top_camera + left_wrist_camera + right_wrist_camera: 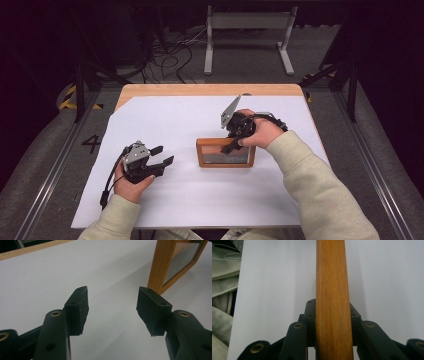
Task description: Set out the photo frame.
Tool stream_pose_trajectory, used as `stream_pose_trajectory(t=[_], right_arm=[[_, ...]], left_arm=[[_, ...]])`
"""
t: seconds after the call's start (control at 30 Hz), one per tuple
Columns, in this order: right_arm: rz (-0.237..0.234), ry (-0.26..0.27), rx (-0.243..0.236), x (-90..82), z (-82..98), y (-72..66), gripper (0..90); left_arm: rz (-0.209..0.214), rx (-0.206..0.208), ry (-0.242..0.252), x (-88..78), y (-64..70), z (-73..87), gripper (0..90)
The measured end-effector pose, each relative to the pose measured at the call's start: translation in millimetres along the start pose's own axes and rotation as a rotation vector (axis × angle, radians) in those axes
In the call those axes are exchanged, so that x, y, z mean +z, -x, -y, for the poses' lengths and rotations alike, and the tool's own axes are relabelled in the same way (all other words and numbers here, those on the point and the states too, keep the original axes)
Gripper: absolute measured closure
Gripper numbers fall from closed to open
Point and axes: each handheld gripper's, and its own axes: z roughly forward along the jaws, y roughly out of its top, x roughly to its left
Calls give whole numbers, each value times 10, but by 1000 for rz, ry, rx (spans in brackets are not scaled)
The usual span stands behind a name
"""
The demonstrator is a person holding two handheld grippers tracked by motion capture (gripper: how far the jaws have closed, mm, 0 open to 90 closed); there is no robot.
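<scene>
The right gripper [236, 142] clamps the top rail of the wooden picture frame [225, 153], standing mid-table. The left gripper [161, 155] waits open nearby. Stiff, light, probably glass-fronted: best gripped by the wood.

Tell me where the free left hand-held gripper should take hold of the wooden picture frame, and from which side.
Grip the frame's near upright side rail, coming in level from its left, probably. The frame stands upright, with the right hand-held gripper clamped on its top rail. The left hand-held gripper is open, facing that rail.
</scene>
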Motion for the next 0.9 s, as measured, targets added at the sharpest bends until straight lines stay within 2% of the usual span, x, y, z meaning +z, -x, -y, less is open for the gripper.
stream_pose_trajectory(t=[0.23, 0.37, 0.47, 0.57, 0.9], right_arm=[[-5, 5, 24, 63, 68, 34, 706], [-3, 14, 16, 59, 80, 57, 702], [31, 36, 25, 23, 94, 87, 678], [78, 54, 32, -22, 126, 104, 573], [209, 93, 88, -113, 230, 126, 391]], left_arm=[[1, -2, -2, 5, 3, 2, 431], [1, -3, -1, 4, 2, 2, 431], [2, -2, 1, 4, 5, 2, 431], [3, 0, 0, 5, 3, 1, 431], [2, 3, -2, 9, 4, 0, 431]])
